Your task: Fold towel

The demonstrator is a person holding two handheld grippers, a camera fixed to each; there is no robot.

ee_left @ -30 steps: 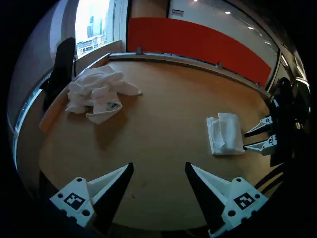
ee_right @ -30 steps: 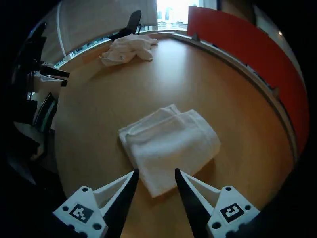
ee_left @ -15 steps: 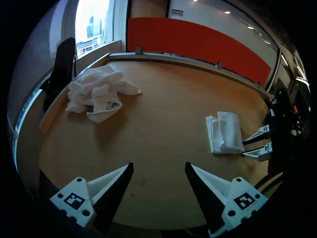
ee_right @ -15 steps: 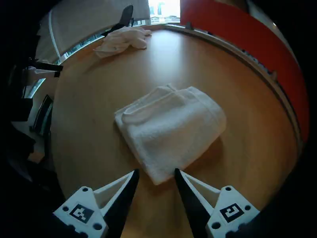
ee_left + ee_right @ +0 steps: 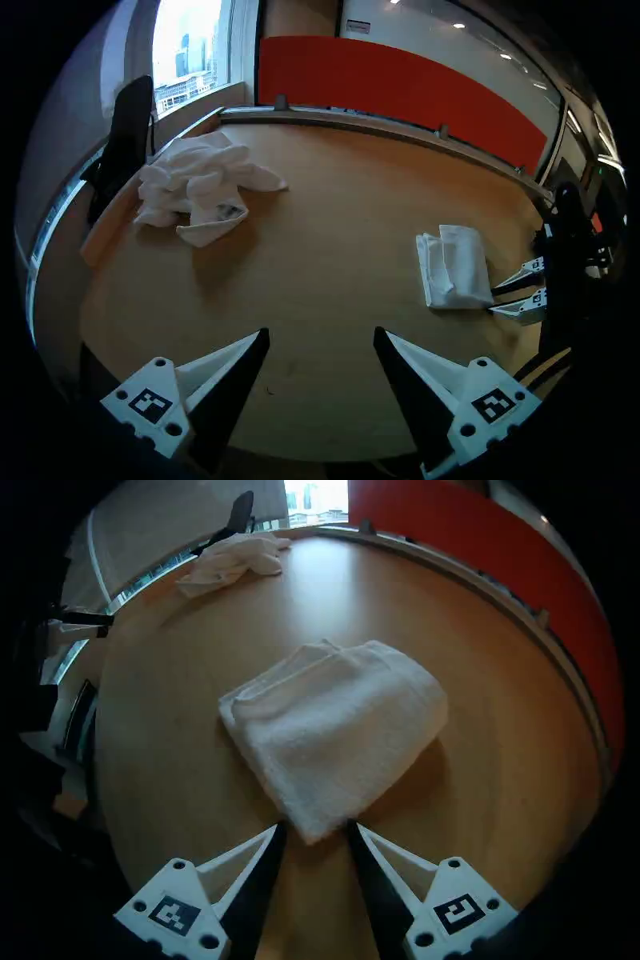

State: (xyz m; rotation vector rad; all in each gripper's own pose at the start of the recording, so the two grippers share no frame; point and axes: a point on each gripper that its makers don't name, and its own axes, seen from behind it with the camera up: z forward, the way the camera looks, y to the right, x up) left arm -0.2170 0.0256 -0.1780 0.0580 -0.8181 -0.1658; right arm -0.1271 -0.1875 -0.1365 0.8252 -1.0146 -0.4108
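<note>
**Right gripper set at the corner of a folded towel on a wooden table**

A white folded towel (image 5: 336,724) is seen lying flat on a round-edged wooden table (image 5: 176,712), towards the side bordered by a long red panel (image 5: 496,552). In the right gripper view, the right gripper (image 5: 314,826) is held low at the towel's nearest corner. Its two fingers are parted only narrowly, and the corner lies between the tips. Whether the fingers actually press on the cloth cannot be told.

In the left gripper view, the left gripper (image 5: 320,331) is held above bare table with its fingers spread wide, and nothing is gripped. It is well apart from the folded towel (image 5: 454,266), which is seen far to the right. There the right gripper (image 5: 498,299) is seen just at the towel's near edge.

A loose heap of crumpled white towels (image 5: 200,188) is seen at the far left of the table (image 5: 336,200), well apart from the folded one. Beyond it, a dark chair (image 5: 128,136) stands beside a bright window (image 5: 188,48).
</note>
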